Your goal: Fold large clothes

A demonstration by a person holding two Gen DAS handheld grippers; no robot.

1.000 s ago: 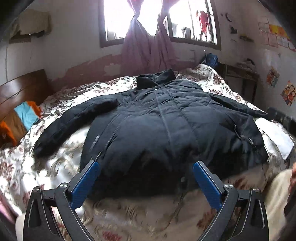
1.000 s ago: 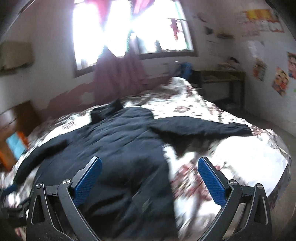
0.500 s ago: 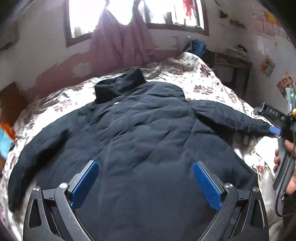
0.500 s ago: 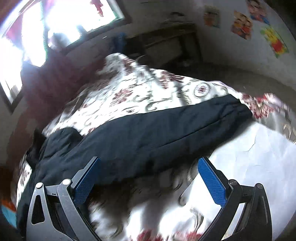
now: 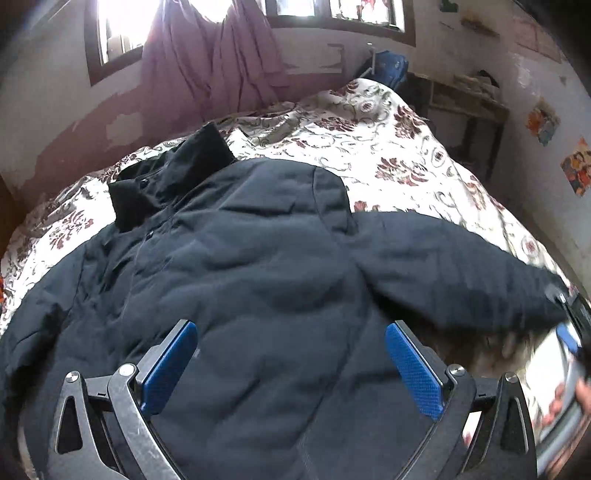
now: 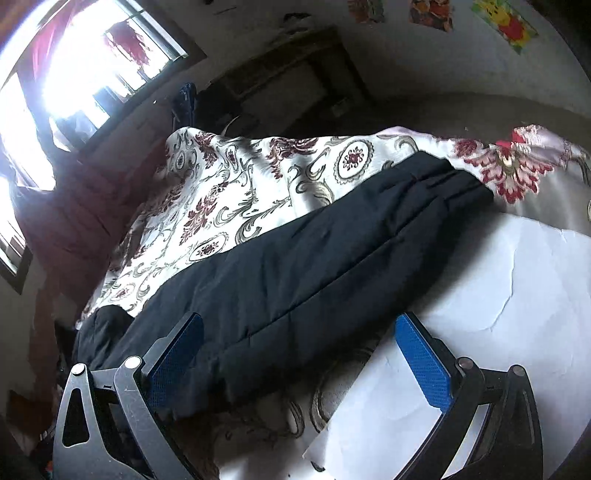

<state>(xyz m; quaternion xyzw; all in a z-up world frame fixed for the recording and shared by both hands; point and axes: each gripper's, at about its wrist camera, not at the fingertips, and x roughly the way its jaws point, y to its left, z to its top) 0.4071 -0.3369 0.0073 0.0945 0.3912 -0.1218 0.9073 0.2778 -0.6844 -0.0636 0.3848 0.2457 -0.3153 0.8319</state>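
While the dark padded jacket (image 5: 258, 280) lies spread flat on the floral bedspread (image 5: 369, 147), the left gripper (image 5: 291, 369) hovers wide open above its body and the right gripper (image 6: 299, 362) gapes empty over its outstretched sleeve (image 6: 332, 251)

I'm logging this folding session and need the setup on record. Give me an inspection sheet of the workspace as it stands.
Surface: bed with floral bedspread; a white sheet lies near the sleeve end.
Job's things: dark padded jacket spread flat, collar toward the window, right sleeve stretched out sideways.
Clutter: nothing seen on the bed beyond the sheet.
Grippers: left tool open over the jacket body; right tool open over the sleeve, holding nothing.
Cables: nothing seen.
Surroundings: window with purple curtains, wooden desk, posters on the wall.
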